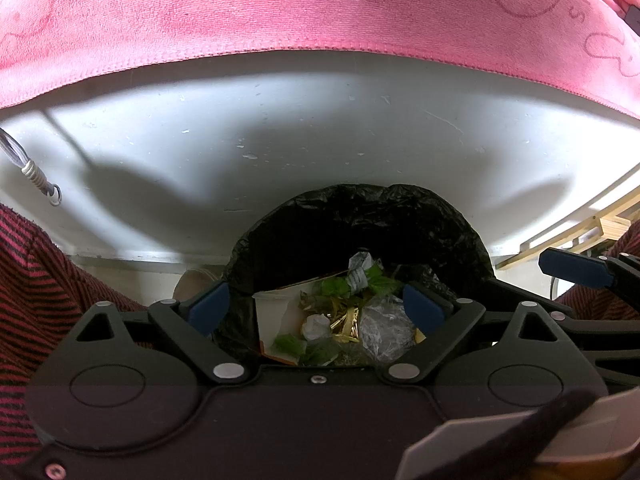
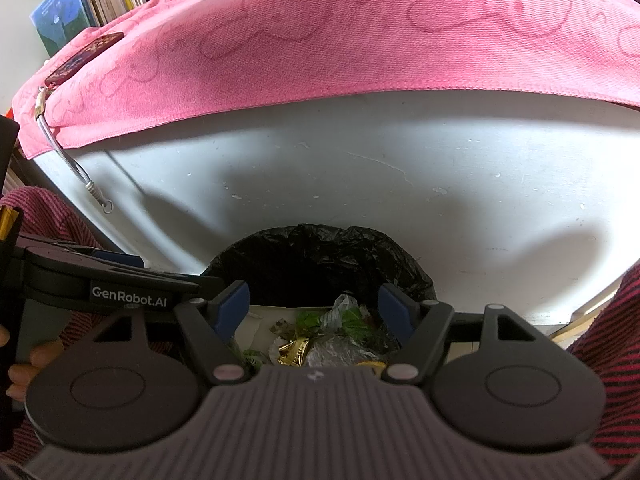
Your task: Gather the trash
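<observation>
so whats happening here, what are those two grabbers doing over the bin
A person is holding both tools over a bin lined with a black bag. The left tool and right tool are both open and hold nothing. Trash already lies inside: a paper cup, green leaves, gold foil and crumpled plastic.

Spread left tongs (image 1: 316,307) hover above the trash-filled bin (image 1: 360,216).

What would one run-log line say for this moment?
left hand-held gripper: open, empty | right hand-held gripper: open, empty | both above bin | trash inside
</observation>
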Motion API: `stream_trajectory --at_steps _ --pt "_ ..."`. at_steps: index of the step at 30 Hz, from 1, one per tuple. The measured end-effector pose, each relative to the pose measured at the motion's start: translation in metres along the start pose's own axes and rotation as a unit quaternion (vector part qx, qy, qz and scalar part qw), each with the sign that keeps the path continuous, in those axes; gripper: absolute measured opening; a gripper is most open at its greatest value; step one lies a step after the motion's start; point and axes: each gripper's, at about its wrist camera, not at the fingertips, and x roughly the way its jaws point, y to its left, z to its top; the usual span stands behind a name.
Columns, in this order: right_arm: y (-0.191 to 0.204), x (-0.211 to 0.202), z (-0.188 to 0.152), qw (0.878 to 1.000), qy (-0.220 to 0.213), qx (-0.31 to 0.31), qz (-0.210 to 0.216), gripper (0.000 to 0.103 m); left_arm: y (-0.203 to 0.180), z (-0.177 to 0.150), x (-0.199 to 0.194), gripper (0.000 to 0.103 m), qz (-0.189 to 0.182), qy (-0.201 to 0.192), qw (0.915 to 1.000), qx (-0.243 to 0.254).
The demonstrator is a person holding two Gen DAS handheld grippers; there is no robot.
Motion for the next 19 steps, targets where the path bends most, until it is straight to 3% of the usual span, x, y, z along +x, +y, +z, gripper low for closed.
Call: stream_trajectory --at_steps 19 --pt "0.0009 -0.0019 0.0024 1.000 -0.005 0.004 0.001 0.082 -0.0002 0.0001 -0.0079 0.094 -0.003 -0.024 0.9996 -0.016"
